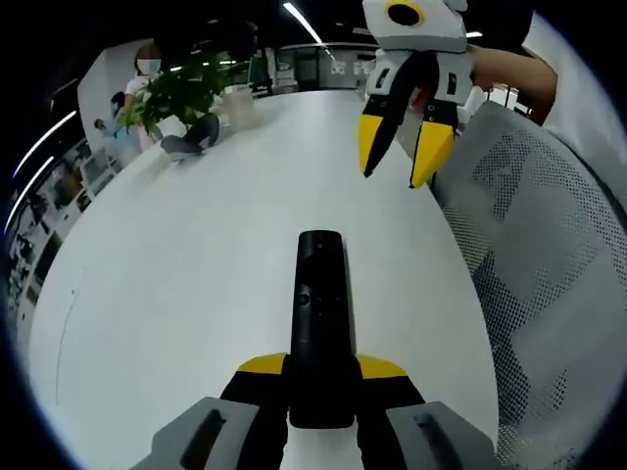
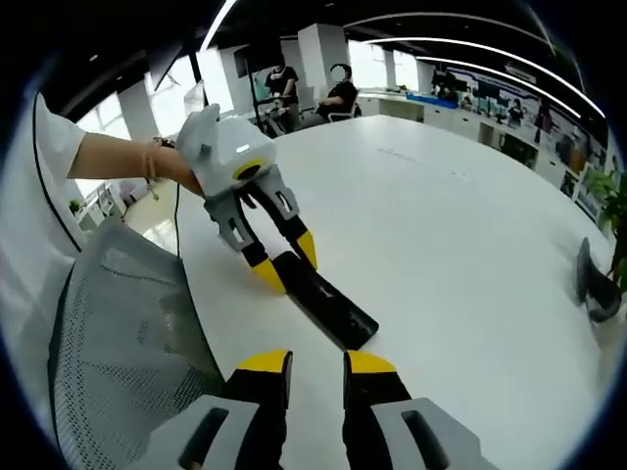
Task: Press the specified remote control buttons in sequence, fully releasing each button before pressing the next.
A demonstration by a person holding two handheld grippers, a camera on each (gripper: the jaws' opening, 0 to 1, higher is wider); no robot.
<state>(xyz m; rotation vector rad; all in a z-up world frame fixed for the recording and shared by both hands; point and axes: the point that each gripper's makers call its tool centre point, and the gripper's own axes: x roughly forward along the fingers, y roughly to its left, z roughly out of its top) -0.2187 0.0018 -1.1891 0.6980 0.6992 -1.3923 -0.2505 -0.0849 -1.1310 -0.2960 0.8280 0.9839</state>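
- Left gripper was clamped on the near end of a black remote control; its yellow-tipped jaws pressed against both sides of the casing in the left gripper view.
- In the right gripper view, the left gripper appeared with a person's hand on it, and its jaws closed around one end of the remote control.
- Remote control lay flat on the white table, lengthwise away from the left gripper, with its far end free. Small buttons showed on its upper face, too small to read.
- Right gripper was off the remote, its jaws parted narrowly with nothing between them; the remote's free end lay just beyond its tips.
- In the left gripper view, the right gripper hung above the table beyond the remote, jaws pointing downward and apart from each other.
- A grey mesh chair back stood at the table edge, also seen in the right gripper view.
- A potted plant stood at the far side of the table.
- Seated people were visible in the office background.
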